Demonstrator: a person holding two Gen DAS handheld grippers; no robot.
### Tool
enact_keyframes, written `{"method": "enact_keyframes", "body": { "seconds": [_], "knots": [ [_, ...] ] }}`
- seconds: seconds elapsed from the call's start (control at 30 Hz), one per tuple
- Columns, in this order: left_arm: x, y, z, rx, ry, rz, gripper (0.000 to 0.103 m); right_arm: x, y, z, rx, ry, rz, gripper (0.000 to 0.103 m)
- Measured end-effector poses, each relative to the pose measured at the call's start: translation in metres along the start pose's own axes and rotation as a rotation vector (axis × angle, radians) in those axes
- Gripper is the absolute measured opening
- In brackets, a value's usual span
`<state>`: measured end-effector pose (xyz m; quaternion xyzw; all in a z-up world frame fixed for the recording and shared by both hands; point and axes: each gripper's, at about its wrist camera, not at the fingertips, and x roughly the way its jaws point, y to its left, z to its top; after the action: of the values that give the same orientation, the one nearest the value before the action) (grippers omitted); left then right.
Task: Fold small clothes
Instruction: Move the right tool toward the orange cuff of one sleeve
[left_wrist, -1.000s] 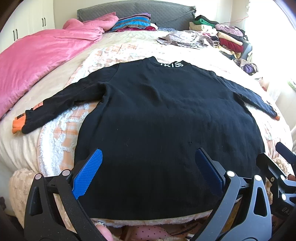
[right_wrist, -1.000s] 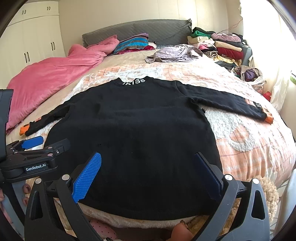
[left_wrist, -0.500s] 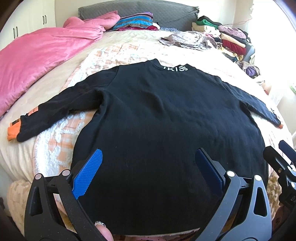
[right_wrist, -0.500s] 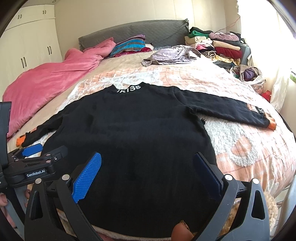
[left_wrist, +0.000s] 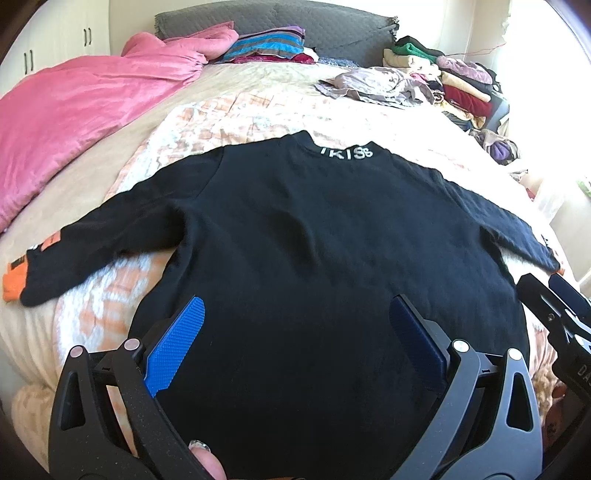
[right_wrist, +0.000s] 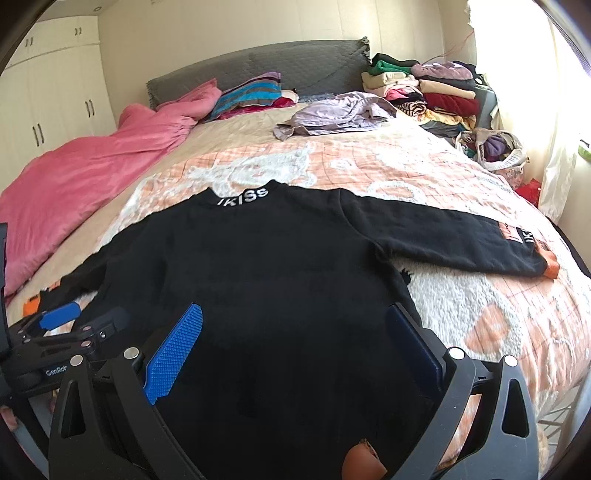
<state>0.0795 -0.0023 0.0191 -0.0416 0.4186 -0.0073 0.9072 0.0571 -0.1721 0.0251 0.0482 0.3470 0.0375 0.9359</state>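
A small black sweater (left_wrist: 314, 236) (right_wrist: 266, 277) lies flat on the bed, back up, both sleeves spread out, white letters on its collar (right_wrist: 242, 197). Its cuffs are orange (left_wrist: 13, 282) (right_wrist: 548, 262). My left gripper (left_wrist: 295, 317) hovers open above the sweater's lower body, blue pads wide apart, nothing between them. My right gripper (right_wrist: 293, 323) is open too, over the hem toward the right side. Each gripper shows at the edge of the other's view.
The bed carries an orange-and-white blanket (right_wrist: 480, 314), a pink duvet (left_wrist: 74, 110) on the left, striped pillows (right_wrist: 247, 96) by the grey headboard and a crumpled lilac garment (right_wrist: 340, 110). Stacked folded clothes (right_wrist: 436, 92) sit at the far right near the window.
Both grippers moved forward and lower over the sweater, so its hem slid out of view beneath them. The sweater itself has not shifted. Both grippers stayed open.
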Motion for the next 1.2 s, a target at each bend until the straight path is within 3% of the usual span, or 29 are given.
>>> {"method": "enact_keyframes", "body": {
  "seconds": [0.6,0.9,1.2],
  "knots": [
    [0.031,0.004,0.061,-0.018,0.001,0.014,0.094,0.020,-0.013,0.067,0.031,-0.070,-0.019,0.099],
    [0.053,-0.010,0.091,0.014,0.024,-0.033,0.094,0.033,-0.027,0.103,0.021,-0.097,-0.057,0.099],
    [0.073,-0.033,0.114,0.093,0.023,-0.061,0.094,0.047,-0.065,0.115,0.112,-0.116,-0.104,0.099]
  ]
}}
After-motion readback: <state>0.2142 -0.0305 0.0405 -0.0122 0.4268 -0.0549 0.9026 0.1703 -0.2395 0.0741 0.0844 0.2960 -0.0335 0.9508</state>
